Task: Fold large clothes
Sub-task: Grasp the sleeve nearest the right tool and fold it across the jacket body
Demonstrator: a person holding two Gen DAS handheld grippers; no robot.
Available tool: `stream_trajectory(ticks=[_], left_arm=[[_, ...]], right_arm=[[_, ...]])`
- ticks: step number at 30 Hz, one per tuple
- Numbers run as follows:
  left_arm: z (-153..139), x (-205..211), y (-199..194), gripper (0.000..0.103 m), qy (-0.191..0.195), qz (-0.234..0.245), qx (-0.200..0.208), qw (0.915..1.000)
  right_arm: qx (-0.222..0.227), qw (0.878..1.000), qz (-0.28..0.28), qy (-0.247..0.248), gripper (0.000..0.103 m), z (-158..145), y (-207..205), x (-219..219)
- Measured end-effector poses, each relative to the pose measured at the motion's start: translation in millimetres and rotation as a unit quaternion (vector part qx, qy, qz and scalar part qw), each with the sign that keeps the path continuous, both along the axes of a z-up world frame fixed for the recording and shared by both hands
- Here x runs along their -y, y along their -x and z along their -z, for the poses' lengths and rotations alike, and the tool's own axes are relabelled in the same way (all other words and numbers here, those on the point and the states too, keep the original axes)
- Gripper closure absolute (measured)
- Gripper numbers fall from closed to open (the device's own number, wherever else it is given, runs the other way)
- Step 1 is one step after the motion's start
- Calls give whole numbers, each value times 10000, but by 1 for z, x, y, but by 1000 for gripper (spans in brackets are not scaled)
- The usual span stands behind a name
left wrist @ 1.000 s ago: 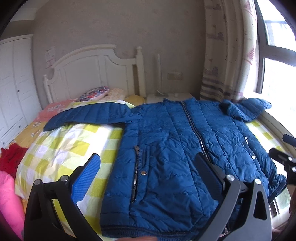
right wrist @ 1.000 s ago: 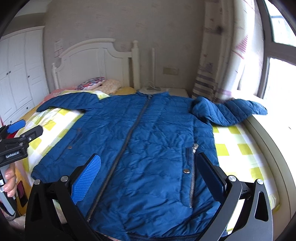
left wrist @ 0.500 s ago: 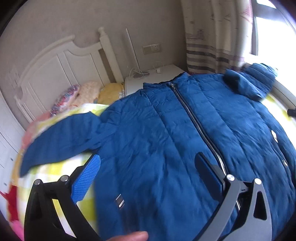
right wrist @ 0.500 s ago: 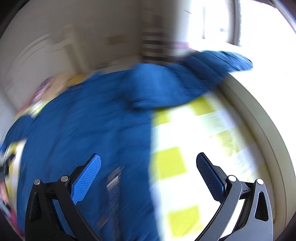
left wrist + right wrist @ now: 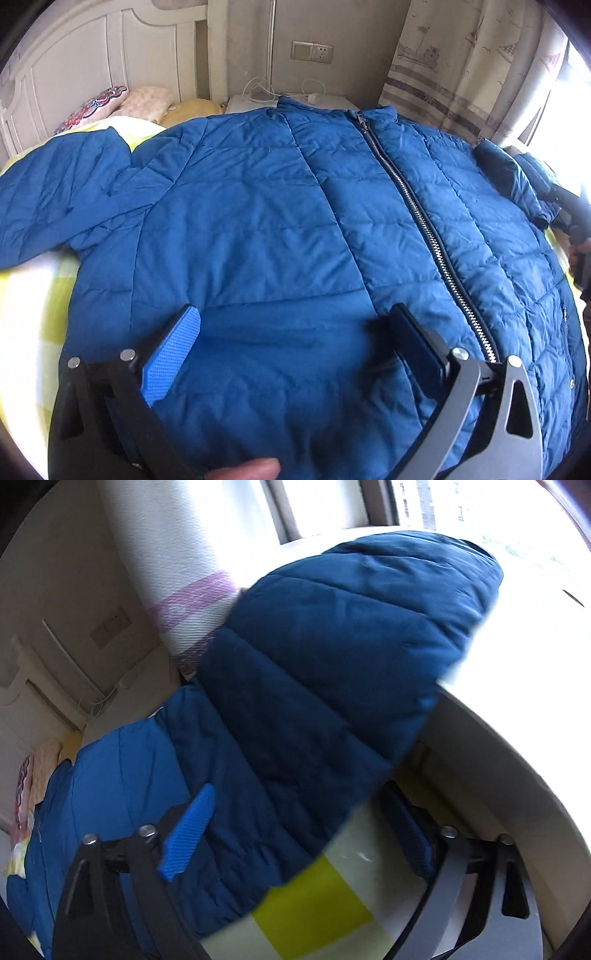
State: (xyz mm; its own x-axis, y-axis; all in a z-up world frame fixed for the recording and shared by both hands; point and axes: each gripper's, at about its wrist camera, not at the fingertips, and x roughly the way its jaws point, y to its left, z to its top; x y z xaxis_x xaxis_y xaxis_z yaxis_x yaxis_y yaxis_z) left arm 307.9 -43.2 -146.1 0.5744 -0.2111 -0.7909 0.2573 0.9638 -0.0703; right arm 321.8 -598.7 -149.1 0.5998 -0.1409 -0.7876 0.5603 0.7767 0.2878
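Note:
A blue quilted jacket (image 5: 280, 229) lies front-up on the bed, zipper (image 5: 417, 206) closed. Its left sleeve (image 5: 55, 192) stretches out to the left. My left gripper (image 5: 295, 347) is open, low over the jacket's left chest panel, with nothing between its fingers. In the right wrist view the jacket's right sleeve (image 5: 332, 664) lies toward the window sill. My right gripper (image 5: 299, 834) is open, its fingers either side of the sleeve near the shoulder end. The right gripper also shows at the far right of the left wrist view (image 5: 572, 218).
The bed has a yellow and white checked cover (image 5: 314, 919). Pillows (image 5: 110, 107) and a white headboard (image 5: 92, 55) are at the back left. A white nightstand (image 5: 255, 101) and a curtain (image 5: 461, 62) stand behind the collar. A pale window ledge (image 5: 517, 760) runs along the right.
Both grippers moved forward and down toward the jacket. The left one now hovers close over the chest. The right one swung right onto the right sleeve.

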Motion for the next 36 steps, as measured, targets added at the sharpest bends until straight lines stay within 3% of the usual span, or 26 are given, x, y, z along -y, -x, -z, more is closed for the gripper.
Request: stream_trajectory(ticks=[2,5,10,12,15,18,20,21,22,23,24,26,29,32,33,34,36], left_arm=[[-1,2,-1,2,-62,2,-2,10000],[-1,2,-2,2,-81,3,-3,10000],[-1,1,1,2,-84,3,5,10000],[-1,2,0,2,-71,3,2,10000],[-1,0,1,2,-18,8,2,10000],[-2,-2,1,2,58,9,3,10000],[-2,-4,2,2,118,12,5,9999],[-2,-5,2,2,137,11,6,9999],[-2,-5,2,2,166,12,6,9999],[-2,-6,2,2,185,11,5,9998],[-2,-6,3,2,204,13,8,9998],[-2,-7,3,2,221,14,9,9998],[-2,-7,3,2,213,15,7,9998],[-1,-4,4,2,77,16,7,10000],[0,-2,3,2,-1,15,5,10000],[0,1,3,2,-120,14,7,9999],[1,5,3,2,-280,11,7,9996]], right_arm=[[141,9997,-194,106,52,-7,-3,-11],[575,9934,-471,878,68,-39,3,-41],[1267,9642,-1429,1840,72,-106,19,-130],[1399,9410,-2153,2204,72,-123,19,-182],[1429,8948,-3371,2554,72,-124,28,-265],[997,8581,-4259,2690,72,-92,35,-326],[480,8402,-4666,2719,71,-57,35,-349],[30,8332,-4900,2561,65,-32,30,-353],[-54,8333,-4911,2536,62,-17,31,-350],[169,8378,-4849,2504,48,-18,27,-346],[63,8445,-4767,2439,35,-19,25,-337],[-132,8534,-4759,2122,22,-29,28,-322],[192,8711,-4619,1656,23,-64,51,-301],[582,9161,-3765,1252,23,-91,52,-259],[631,9361,-3334,930,23,-92,48,-233],[643,9606,-2689,286,23,-85,44,-189],[477,9790,-1769,-888,23,-61,33,-136]])
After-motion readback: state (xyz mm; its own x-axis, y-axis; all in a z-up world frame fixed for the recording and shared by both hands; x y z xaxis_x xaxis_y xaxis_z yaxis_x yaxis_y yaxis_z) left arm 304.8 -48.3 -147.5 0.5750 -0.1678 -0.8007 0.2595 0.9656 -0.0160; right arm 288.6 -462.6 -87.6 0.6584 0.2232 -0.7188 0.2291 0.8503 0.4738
